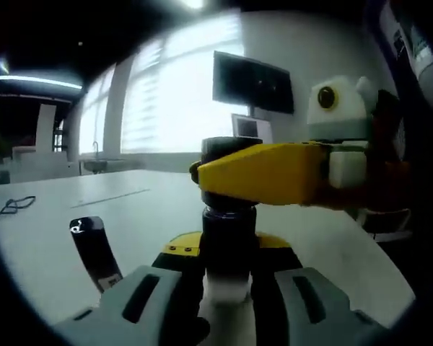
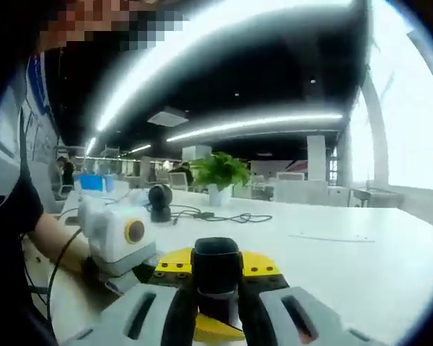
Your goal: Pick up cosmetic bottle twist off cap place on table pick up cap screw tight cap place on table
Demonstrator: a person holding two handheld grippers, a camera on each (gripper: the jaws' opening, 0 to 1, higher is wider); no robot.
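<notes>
A: Where do we stand? Our left gripper (image 1: pixel 227 288) is clamped on the cosmetic bottle (image 1: pixel 229 245), holding it upright above the white table (image 1: pixel 130 209).

B: And our right gripper (image 2: pixel 216 306) has its jaws closed around the black cap (image 2: pixel 216 268), which sits on top of the bottle.

A: So pick-up is done. We cannot tell whether we're loosening or tightening.

B: Agreed. Judging by what shows, the cap is on, and setting the bottle down remains. A small dark object (image 1: pixel 95 249) stands on the table nearby.
</notes>
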